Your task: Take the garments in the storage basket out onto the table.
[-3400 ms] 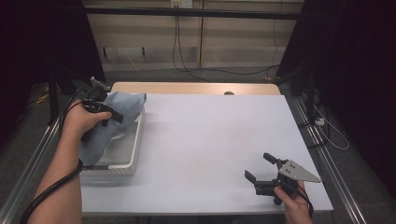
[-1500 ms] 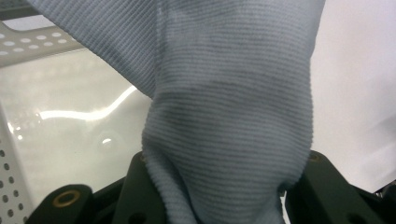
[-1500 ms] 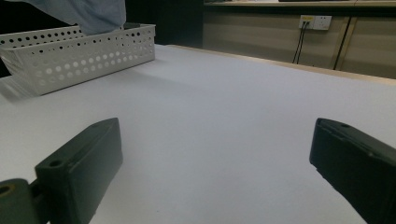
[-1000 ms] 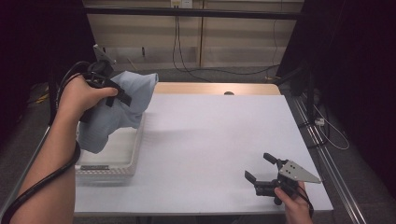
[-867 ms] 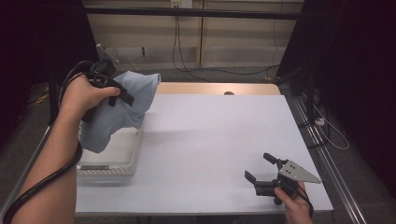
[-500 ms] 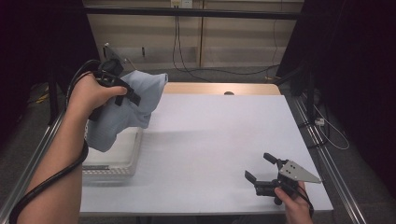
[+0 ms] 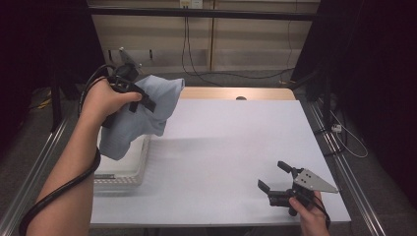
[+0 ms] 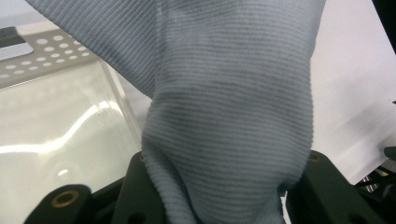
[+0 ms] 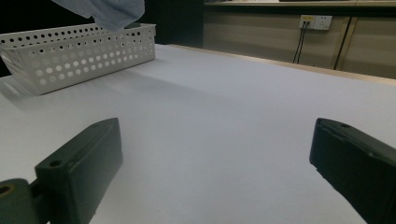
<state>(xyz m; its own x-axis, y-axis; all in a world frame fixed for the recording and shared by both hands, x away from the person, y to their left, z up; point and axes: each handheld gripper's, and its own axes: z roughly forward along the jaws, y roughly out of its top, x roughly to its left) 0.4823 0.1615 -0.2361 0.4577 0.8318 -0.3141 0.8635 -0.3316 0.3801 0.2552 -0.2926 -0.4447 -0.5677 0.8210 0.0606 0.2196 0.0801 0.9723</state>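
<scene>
So the left gripper (image 7: 129, 91) is up off the basket (image 7: 123, 169) now, way higher than a few seconds back when it sat low over it; the blue cloth (image 7: 142, 115) comes with it, lifted clear and hanging, its lower end over the basket's rim; over the last second hand and cloth drift right, toward the table (image 7: 226, 147).

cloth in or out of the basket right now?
Out. The blue cloth hangs bunched from the left gripper, lifted above the white basket; its lowest edge clears the rim in the right gripper view.
</scene>
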